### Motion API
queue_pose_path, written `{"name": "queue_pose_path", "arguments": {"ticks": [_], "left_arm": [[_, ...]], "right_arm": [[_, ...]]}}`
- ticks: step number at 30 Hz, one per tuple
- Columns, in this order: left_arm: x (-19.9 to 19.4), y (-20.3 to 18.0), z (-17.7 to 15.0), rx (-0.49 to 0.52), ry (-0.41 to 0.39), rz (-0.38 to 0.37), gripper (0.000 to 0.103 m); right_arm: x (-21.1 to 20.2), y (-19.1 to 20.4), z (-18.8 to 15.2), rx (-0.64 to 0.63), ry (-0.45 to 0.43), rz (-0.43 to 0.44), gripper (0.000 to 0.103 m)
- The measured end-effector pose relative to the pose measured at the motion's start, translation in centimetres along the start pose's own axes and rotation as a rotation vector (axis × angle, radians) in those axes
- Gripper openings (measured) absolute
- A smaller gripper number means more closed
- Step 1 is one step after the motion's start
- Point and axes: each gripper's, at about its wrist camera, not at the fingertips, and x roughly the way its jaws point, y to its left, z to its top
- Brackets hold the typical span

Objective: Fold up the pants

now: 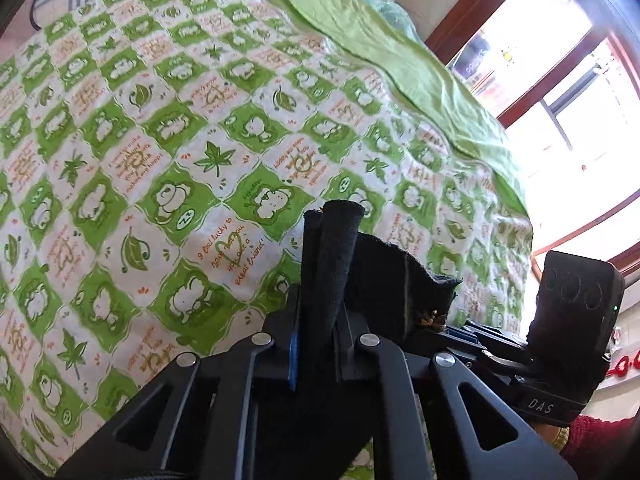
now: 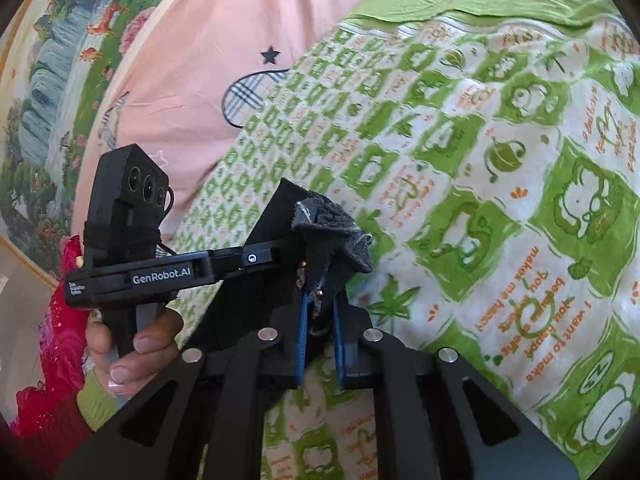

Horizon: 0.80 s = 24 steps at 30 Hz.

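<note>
Both hands are up off the bed here, each pair of tongs pinching an edge of the dark charcoal fabric pants (image 1: 384, 276). The left tongs (image 1: 332, 216) are clenched on a rolled bit of the cloth that pokes up past the tips, with more of it trailing off to the right. In the right wrist view the right tongs (image 2: 320, 248) are clamped on a bunched, crumpled wad of the same dark cloth (image 2: 332, 228), and the other gripper sits just beside them, so the two grabs are close together.

Below is the bed with the green and white checkered quilt with cartoon prints (image 1: 168, 128), a plain light green sheet (image 1: 380, 52) along its far side, and a pink cover with plaid hearts (image 2: 224, 40) further off.

I'd guess this is the lift-and-spread step before laying the pants down. To do it well: pull the two grips apart so the edge goes taut, let the legs hang and shake out, then lower flat onto the quilt before making any fold. The right grab looks wadded, so it may need a re-pinch on a single clean edge.

Most of the pants hangs below both cameras, so I can't tell whether it's the waistband or the hems being held.

No containers anywhere in view, nothing to report there.
</note>
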Motion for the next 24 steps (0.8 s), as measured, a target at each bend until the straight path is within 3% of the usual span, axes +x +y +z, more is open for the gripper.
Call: {"name": "queue_pose_path", "arguments": {"ticks": [6, 12, 18, 24], "left_arm": [[-6.3, -0.7, -2.4, -0.024, -0.138, -0.016, 0.01], [-12.3, -0.2, -6.9, -0.081, -0.267, -0.03, 0.009], [-16.4, 1.8, -11.4, -0.143, -0.35, -0.015, 0.009], [-17.5, 5.2, -15.7, -0.24, -0.395, -0.008, 0.009]], "right_arm": [[-1.6, 4.0, 0.2, -0.09, -0.006, 0.149, 0.012], [-1.5, 9.3, -1.3, -0.206, 0.044, 0.324, 0.012], [0.5, 12.9, -3.4, -0.269, 0.137, 0.408, 0.012], [3.6, 15.2, -5.9, -0.332, 0.225, 0.409, 0.012]]}}
